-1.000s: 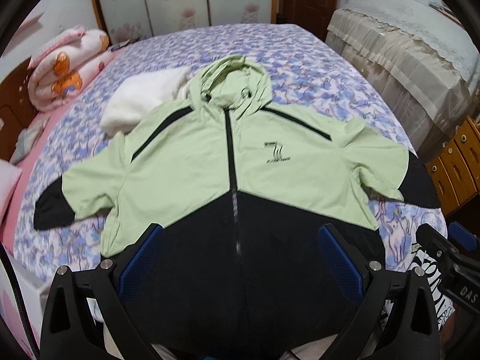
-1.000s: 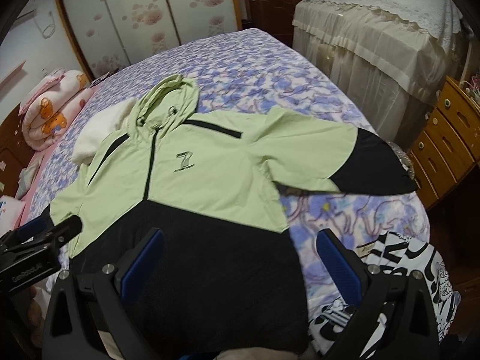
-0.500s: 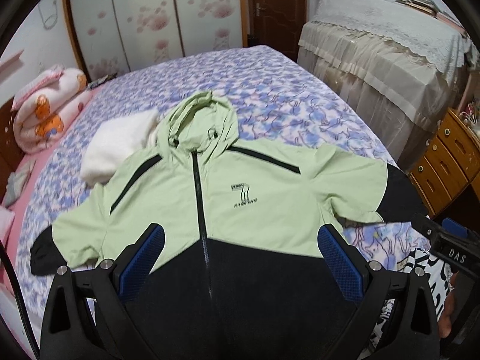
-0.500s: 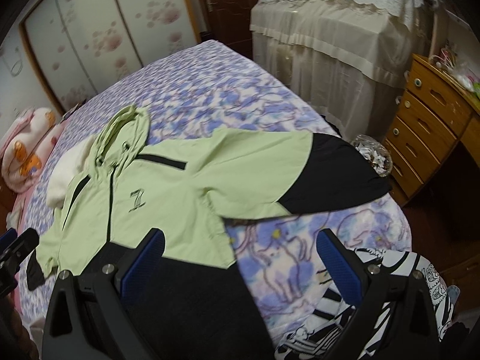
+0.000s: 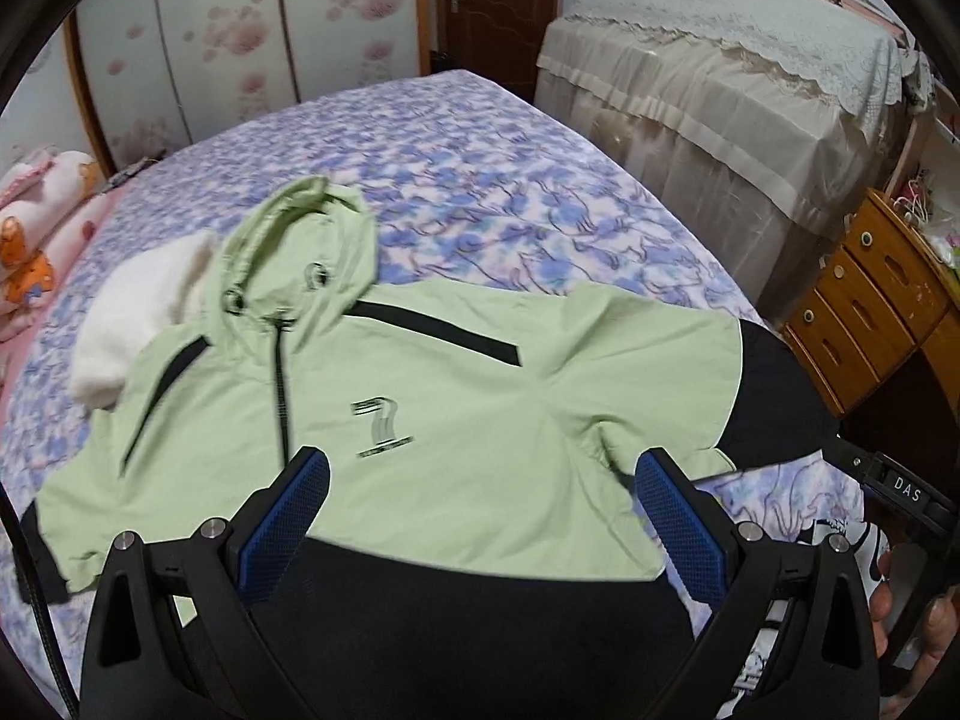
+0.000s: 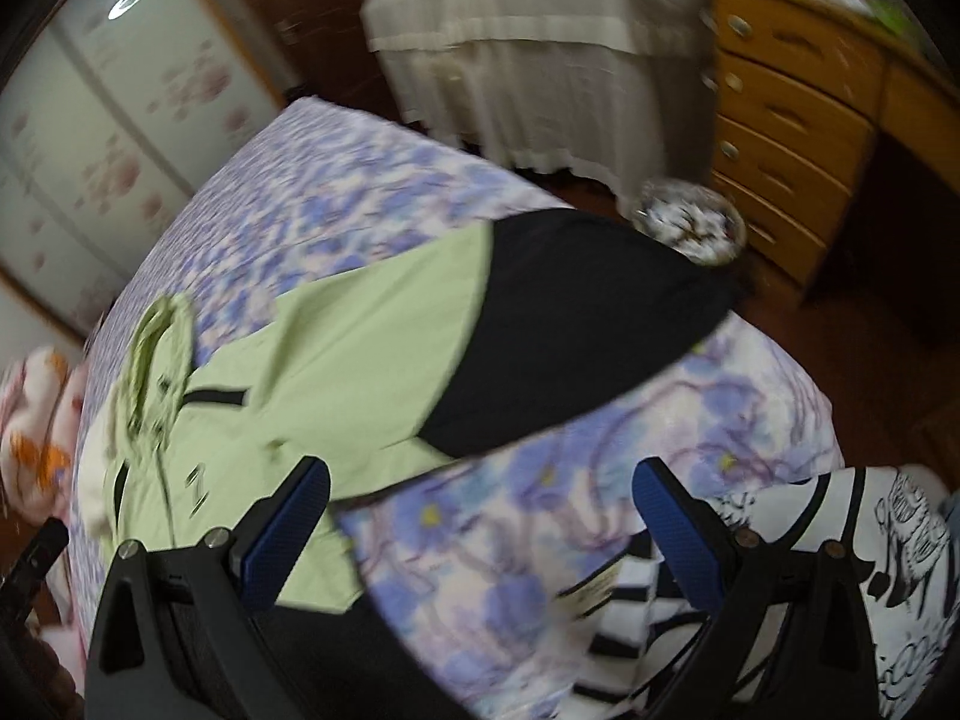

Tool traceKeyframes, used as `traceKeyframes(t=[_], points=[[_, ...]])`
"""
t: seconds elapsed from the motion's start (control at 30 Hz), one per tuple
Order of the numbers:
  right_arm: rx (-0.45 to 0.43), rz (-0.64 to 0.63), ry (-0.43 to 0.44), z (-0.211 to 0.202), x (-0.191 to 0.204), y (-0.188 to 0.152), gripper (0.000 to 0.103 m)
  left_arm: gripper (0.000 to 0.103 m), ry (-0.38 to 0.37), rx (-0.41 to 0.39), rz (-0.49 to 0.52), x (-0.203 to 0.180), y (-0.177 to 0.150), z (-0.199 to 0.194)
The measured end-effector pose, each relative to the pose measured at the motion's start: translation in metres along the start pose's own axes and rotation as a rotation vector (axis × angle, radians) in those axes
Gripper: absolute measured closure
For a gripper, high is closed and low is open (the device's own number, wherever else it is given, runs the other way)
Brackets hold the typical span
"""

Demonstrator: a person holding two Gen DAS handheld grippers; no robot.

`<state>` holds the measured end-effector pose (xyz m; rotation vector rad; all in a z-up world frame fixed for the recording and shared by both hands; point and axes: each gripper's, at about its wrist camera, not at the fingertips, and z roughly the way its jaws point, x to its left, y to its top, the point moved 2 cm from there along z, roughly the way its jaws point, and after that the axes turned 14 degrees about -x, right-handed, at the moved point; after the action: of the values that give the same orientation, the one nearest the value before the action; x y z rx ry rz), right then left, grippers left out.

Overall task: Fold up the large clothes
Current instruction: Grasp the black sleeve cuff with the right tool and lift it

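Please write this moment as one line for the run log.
phase: approach | left tool: open, above jacket chest | right tool: open, toward black sleeve end | jacket: flat on bed, unfolded

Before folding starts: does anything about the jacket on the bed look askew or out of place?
The green-and-black hooded jacket lies mostly flat, but its hood overlaps a white folded cloth, and one black sleeve end reaches the bed's edge.
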<state>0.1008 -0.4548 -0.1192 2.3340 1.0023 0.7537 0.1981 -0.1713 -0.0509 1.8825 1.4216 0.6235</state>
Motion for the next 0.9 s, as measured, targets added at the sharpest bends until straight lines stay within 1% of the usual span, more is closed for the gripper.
traceKeyframes(t=[0.03,0.07,0.2,0.27,0.33,0.4,0.47,0.57,0.6,0.63,0.67,0.7,0.73,0.77,0.83,0.87,0.9], points=[[0.006,0.015,-0.014,0.004,-0.006,-0.001,0.002,0.002,-0.006,0.003,-0.001,-0.004,-0.002,0.009],[0.019,0.056,-0.018,0.015,-0.021,-0.003,0.003,0.002,-0.012,0.01,0.001,-0.009,-0.003,0.021],[0.088,0.194,0.004,0.048,-0.056,-0.011,0.014,0.002,-0.026,0.013,0.008,-0.023,-0.009,0.055],[0.102,0.244,0.002,0.063,-0.07,-0.012,0.017,0.002,-0.036,0.038,-0.005,-0.028,-0.012,0.07],[0.096,0.287,-0.002,0.074,-0.081,-0.01,0.017,0.002,-0.053,0.068,-0.023,-0.031,-0.016,0.084],[0.075,0.326,-0.001,0.082,-0.09,-0.005,0.017,0.002,-0.055,0.095,-0.029,-0.035,-0.02,0.095],[0.054,0.342,-0.006,0.087,-0.093,0.001,0.017,0.006,-0.057,0.114,-0.016,-0.039,-0.023,0.101],[0.025,0.39,-0.027,0.1,-0.1,0.013,0.017,0.008,-0.051,0.114,0.013,-0.043,-0.026,0.101],[0.012,0.404,-0.035,0.103,-0.102,0.017,0.019,0.008,-0.056,0.113,0.014,-0.042,-0.027,0.1],[0.002,0.412,-0.053,0.106,-0.104,0.021,0.032,0.009,-0.062,0.111,0.015,-0.042,-0.027,0.098],[-0.001,0.409,-0.081,0.109,-0.107,0.026,0.054,0.013,-0.061,0.108,0.018,-0.04,-0.027,0.096],[-0.002,0.402,-0.105,0.112,-0.108,0.031,0.067,0.015,-0.056,0.106,0.02,-0.039,-0.027,0.095],[-0.007,0.394,-0.116,0.113,-0.107,0.035,0.09,0.017,-0.049,0.108,0.022,-0.036,-0.028,0.093],[-0.012,0.388,-0.108,0.112,-0.104,0.039,0.094,0.017,-0.036,0.118,0.016,-0.031,-0.028,0.091],[-0.089,0.296,-0.096,0.096,-0.079,0.056,0.095,0.018,-0.024,0.13,-0.012,-0.02,-0.029,0.088],[-0.136,0.225,-0.07,0.084,-0.059,0.063,0.095,0.019,-0.015,0.138,-0.039,-0.01,-0.03,0.085],[-0.18,0.159,-0.019,0.07,-0.035,0.069,0.096,0.021,-0.015,0.139,-0.05,-0.004,-0.03,0.083]])
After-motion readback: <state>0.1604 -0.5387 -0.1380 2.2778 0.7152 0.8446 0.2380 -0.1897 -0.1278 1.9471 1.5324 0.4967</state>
